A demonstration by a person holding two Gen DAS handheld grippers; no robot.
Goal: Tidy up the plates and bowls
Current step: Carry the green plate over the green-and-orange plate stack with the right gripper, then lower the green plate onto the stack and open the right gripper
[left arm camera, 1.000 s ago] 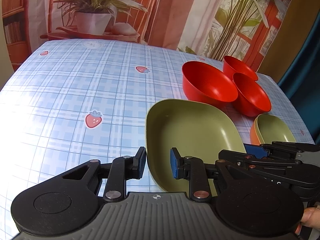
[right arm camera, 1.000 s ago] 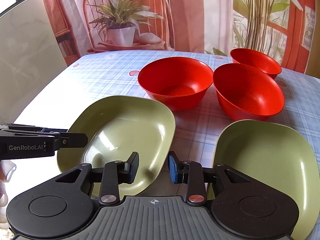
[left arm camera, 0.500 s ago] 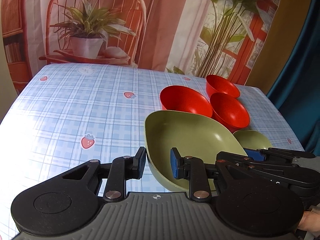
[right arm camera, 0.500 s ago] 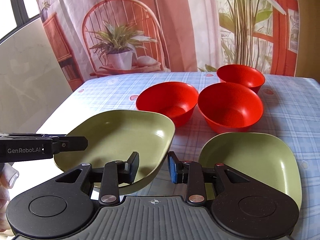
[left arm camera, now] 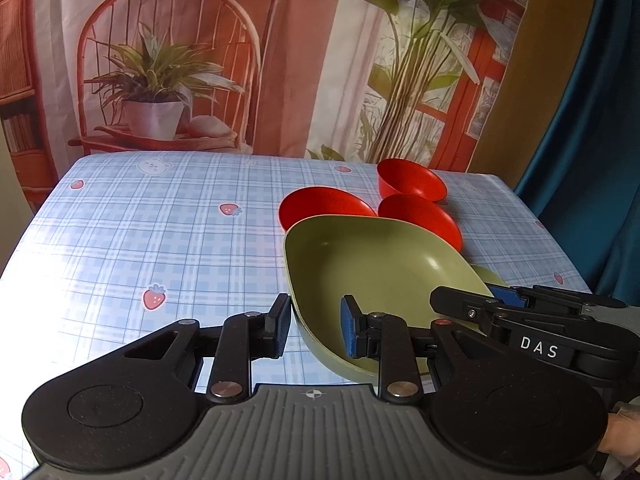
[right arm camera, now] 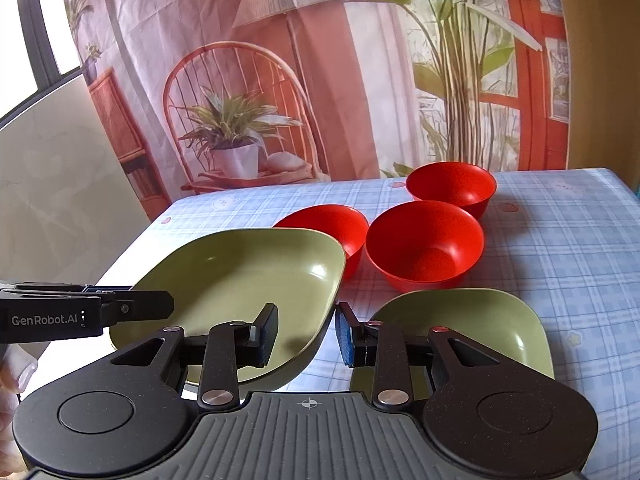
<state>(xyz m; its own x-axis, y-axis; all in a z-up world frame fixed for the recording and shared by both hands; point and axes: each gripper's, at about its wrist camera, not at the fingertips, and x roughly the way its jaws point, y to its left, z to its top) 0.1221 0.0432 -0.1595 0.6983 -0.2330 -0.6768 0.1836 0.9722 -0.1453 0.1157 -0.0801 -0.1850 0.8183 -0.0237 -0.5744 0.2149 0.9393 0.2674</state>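
A large green plate [left arm camera: 380,264] hangs above the table, held at two opposite sides. My left gripper [left arm camera: 315,330] is shut on its near-left rim, with one pad inside the plate and one outside. My right gripper [right arm camera: 306,335] is shut on the other rim of the same green plate [right arm camera: 240,272]. Each gripper also shows in the other's view: the right gripper [left arm camera: 520,320] and the left gripper [right arm camera: 80,312]. A second green plate [right arm camera: 480,328] lies on the table below and to the right. Three red bowls [right arm camera: 424,244] [right arm camera: 332,224] [right arm camera: 452,184] stand behind it.
The table [left arm camera: 160,240] has a blue checked cloth with strawberries; its left half holds nothing. A printed backdrop hangs behind the far edge, a blue curtain [left arm camera: 592,160] at the right. A person's fingers [right arm camera: 16,368] show at the left edge.
Both grippers have risen and drawn back with the green plate between them. The plate now hangs over the table, and the bowls and the second plate look smaller and farther off.
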